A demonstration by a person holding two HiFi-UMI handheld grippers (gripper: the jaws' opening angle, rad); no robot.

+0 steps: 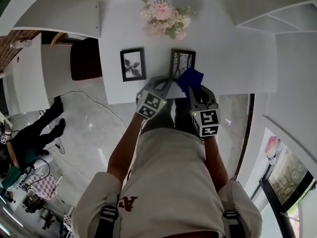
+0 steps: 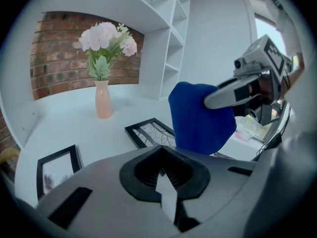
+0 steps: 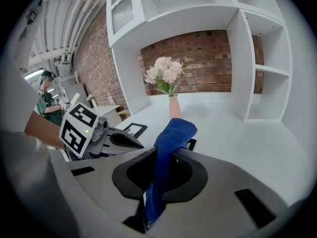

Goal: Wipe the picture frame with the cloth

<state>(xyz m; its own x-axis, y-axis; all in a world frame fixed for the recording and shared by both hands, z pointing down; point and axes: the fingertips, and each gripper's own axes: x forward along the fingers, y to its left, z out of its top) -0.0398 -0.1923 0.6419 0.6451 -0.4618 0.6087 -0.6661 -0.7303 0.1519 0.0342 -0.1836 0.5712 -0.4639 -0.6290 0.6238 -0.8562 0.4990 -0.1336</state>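
Two black picture frames lie flat on the white table (image 1: 233, 58): one on the left (image 1: 132, 64) and one on the right (image 1: 182, 62). My right gripper (image 1: 190, 87) is shut on a blue cloth (image 1: 190, 78), which hangs over the near corner of the right frame. From the left gripper view the cloth (image 2: 198, 118) hides part of that frame (image 2: 151, 133). My left gripper (image 1: 173, 87) hovers at the frame's near edge, jaws shut and empty, its tip close to the cloth. In the right gripper view the cloth (image 3: 171, 138) rises out of the jaws.
A pink vase of flowers (image 1: 166, 16) stands at the back of the table, beyond the frames. White shelving (image 3: 257, 73) lines the right side. A dark stool (image 1: 85, 58) sits left of the table. A person (image 3: 47, 98) stands far off to the left.
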